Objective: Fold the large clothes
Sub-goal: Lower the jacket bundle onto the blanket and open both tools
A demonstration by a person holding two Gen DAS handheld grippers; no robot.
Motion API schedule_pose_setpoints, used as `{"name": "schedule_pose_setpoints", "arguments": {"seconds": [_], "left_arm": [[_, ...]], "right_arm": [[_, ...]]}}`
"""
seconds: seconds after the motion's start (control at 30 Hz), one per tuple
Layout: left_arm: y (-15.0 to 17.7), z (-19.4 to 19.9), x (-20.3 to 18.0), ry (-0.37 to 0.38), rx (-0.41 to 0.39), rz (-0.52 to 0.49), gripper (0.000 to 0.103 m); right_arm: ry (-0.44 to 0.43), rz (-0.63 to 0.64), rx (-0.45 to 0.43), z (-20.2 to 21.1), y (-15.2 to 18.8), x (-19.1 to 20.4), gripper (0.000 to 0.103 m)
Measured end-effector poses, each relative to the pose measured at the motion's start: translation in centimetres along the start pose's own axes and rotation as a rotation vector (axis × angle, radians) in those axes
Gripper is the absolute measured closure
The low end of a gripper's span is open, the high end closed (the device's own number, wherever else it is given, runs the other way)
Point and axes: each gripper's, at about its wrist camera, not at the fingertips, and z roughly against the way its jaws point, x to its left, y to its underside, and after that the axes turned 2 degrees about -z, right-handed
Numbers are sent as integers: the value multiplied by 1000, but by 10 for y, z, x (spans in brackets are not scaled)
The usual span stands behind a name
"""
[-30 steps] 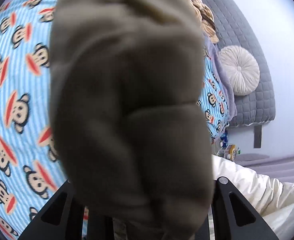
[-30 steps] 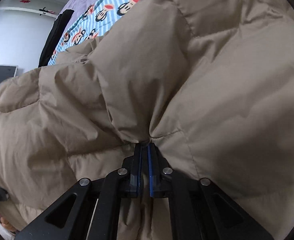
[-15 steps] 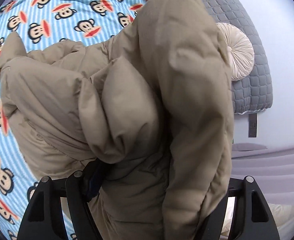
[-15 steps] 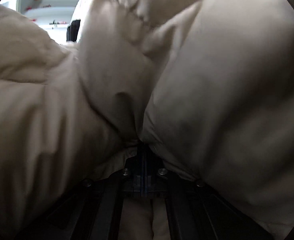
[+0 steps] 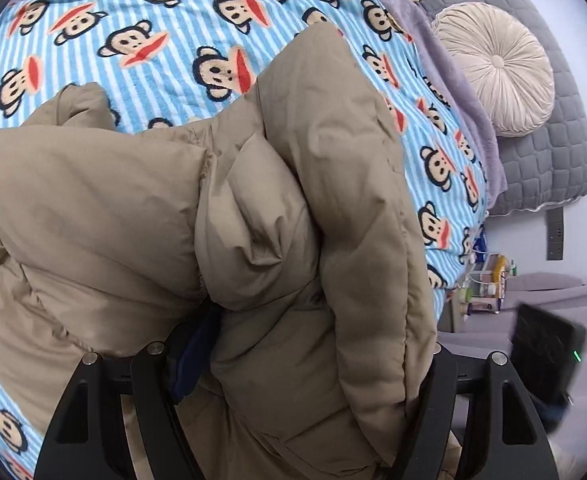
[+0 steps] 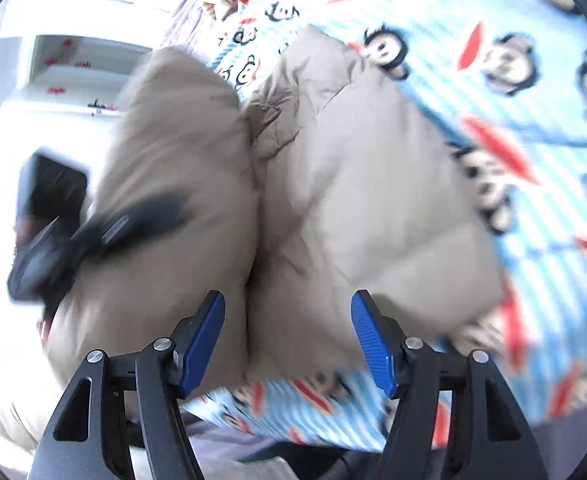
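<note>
Right hand-held gripper [image 6: 287,340] opening, pads clear of the puffy tan quilted jacket [image 6: 333,200]. Left hand-held gripper [image 5: 305,364] spread wide, jacket bulk bunched between its fingers; whether they pinch it, cannot tell. Risk: springy padding unfolds on the blue striped monkey-print blanket [image 5: 173,20], or snags.

Bed w/ blue-striped monkey-print blanket [image 5: 165,40]; tan puffer jacket [image 5: 133,208] lies bunched on it, round cushion [image 5: 497,68] at headboard.

monkey-print striped blanket [image 5: 181,12], round cream cushion [image 5: 497,68], grey quilted headboard [image 5: 549,160]

Soft, even daylight filled both fisheye views, edges bowed and dark-cornered. The left view was sharp. The right was motion-blurred, its blanket [image 6: 513,128] smeared and the white shelves [image 6: 73,72] at the left blown out.
</note>
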Motion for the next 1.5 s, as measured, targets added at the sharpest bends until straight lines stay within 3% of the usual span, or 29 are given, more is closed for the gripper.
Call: {"name": "schedule_pose_setpoints", "arguments": {"seconds": [0.13,0.27,0.33,0.4,0.43,0.5,0.6,0.67,0.73,0.77,1.1,1.27,1.4,1.5], "left_arm": [[-3,-8,-11,-59,-5,-57,29],[-5,8,-26,-130,-57,-94,29],[-7,24,-29,-175,-133,-122,29],[6,54,-29,-229,-231,-146,29],[10,68,-27,-267,-283,-152,29],[17,92,-13,-419,-382,-141,29],[20,105,28,-552,-409,-65,29],[15,96,58,-584,-367,0,29],[9,84,72,-560,-351,30,29],[4,77,72,-557,-348,30,29],[-39,-1,6,-585,-348,-87,29],[-41,-14,2,-616,-325,-109,29],[-42,-14,7,-607,-318,-92,27],[-42,-15,7,-608,-317,-89,27]], "right_arm": [[-67,88,-12,24,35,25,22],[-120,171,4,26,54,54,21],[-93,192,2,9,45,71,22],[-1,209,-25,-7,37,82,24],[48,212,-48,-12,32,86,47],[118,238,-97,-14,25,92,86],[213,254,-160,-4,30,89,90],[232,231,-163,13,37,65,90],[226,178,-149,15,37,47,90],[222,155,-147,14,22,40,90],[207,-37,-133,9,26,-33,89],[150,-147,-59,2,23,-63,82],[274,-63,-6,28,14,-42,59],[305,56,-82,65,8,-13,56]]}}
